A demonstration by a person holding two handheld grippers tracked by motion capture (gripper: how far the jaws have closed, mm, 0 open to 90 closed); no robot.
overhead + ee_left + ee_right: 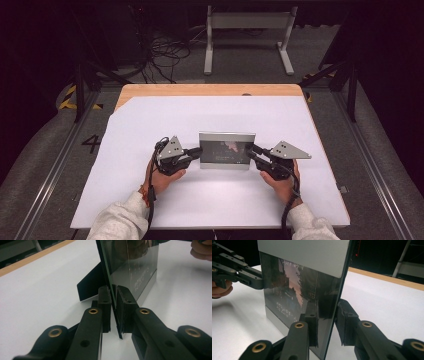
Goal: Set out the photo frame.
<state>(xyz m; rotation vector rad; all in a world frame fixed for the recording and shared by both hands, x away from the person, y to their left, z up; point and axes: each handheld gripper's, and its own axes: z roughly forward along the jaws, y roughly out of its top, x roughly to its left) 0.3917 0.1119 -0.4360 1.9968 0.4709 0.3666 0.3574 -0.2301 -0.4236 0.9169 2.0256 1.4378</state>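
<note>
The picture frame [227,150] stands upright near the middle of the white table cover [150,115], long axis running left to right, glass face toward the person. The left gripper [198,152] pinches the frame's left edge, jaws nearly closed on it. The right gripper [250,151] straddles the right edge: one pad is on the glass, the rear pad seems slightly off the back, so a firm grip can't be confirmed.
</note>
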